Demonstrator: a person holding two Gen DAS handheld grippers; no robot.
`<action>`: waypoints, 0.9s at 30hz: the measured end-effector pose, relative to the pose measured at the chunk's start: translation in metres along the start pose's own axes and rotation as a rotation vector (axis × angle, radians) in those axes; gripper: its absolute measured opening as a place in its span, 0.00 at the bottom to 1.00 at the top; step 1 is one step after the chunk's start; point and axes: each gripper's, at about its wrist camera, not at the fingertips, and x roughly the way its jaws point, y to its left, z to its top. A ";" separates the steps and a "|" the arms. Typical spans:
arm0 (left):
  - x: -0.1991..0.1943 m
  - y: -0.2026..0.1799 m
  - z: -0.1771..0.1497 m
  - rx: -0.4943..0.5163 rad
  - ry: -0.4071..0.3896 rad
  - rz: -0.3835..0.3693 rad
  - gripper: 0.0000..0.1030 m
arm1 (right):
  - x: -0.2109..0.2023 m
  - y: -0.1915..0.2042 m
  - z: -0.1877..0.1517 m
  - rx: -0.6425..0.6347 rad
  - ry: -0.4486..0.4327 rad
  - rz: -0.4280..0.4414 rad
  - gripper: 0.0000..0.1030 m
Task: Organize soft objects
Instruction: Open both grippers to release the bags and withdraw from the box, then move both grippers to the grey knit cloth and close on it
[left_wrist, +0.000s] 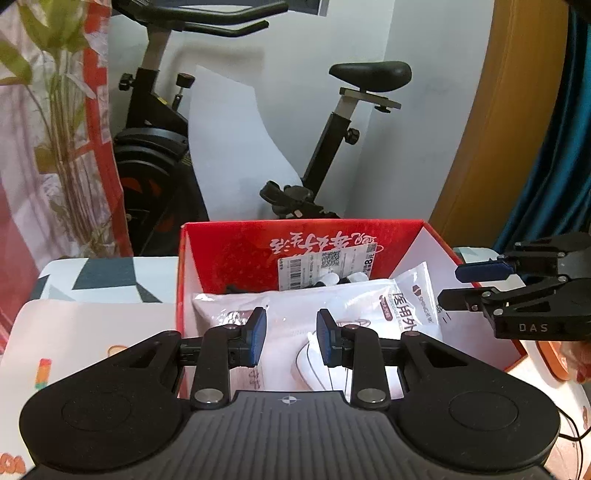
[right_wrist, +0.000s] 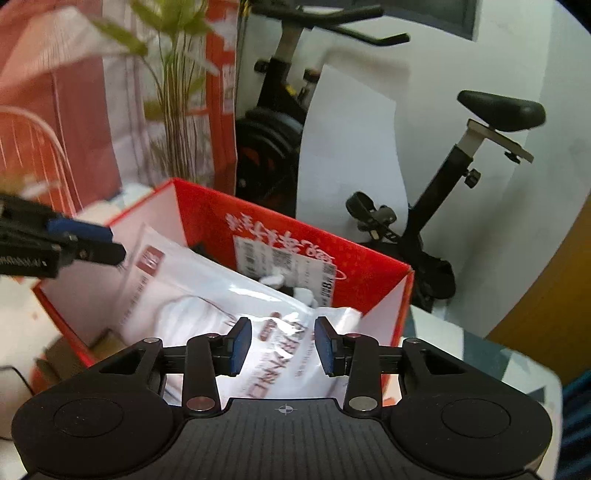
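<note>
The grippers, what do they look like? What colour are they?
Both are black plastic. The left gripper and right gripper each have two fingers with ridged blue pads, silver round bolts, a ribbed grey base and a small crosshair mark. Seen from the side, the right one shows white letters "DAS". No sleeves or cables on them show.

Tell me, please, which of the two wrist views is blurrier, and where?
Right wrist view: motion-smeared, worst on the plant and the mask packet's print; left wrist view: sharper, the red box's label readable; both bend straight edges near the rim.
</note>
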 end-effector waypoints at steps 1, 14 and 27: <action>-0.003 -0.001 -0.002 0.001 -0.002 0.002 0.31 | -0.004 0.001 -0.003 0.019 -0.013 0.009 0.34; -0.052 0.002 -0.055 -0.027 -0.030 0.051 0.31 | -0.062 0.025 -0.060 0.144 -0.187 0.045 0.36; -0.057 0.022 -0.128 -0.154 0.070 0.081 0.31 | -0.068 0.046 -0.127 0.229 -0.173 0.069 0.40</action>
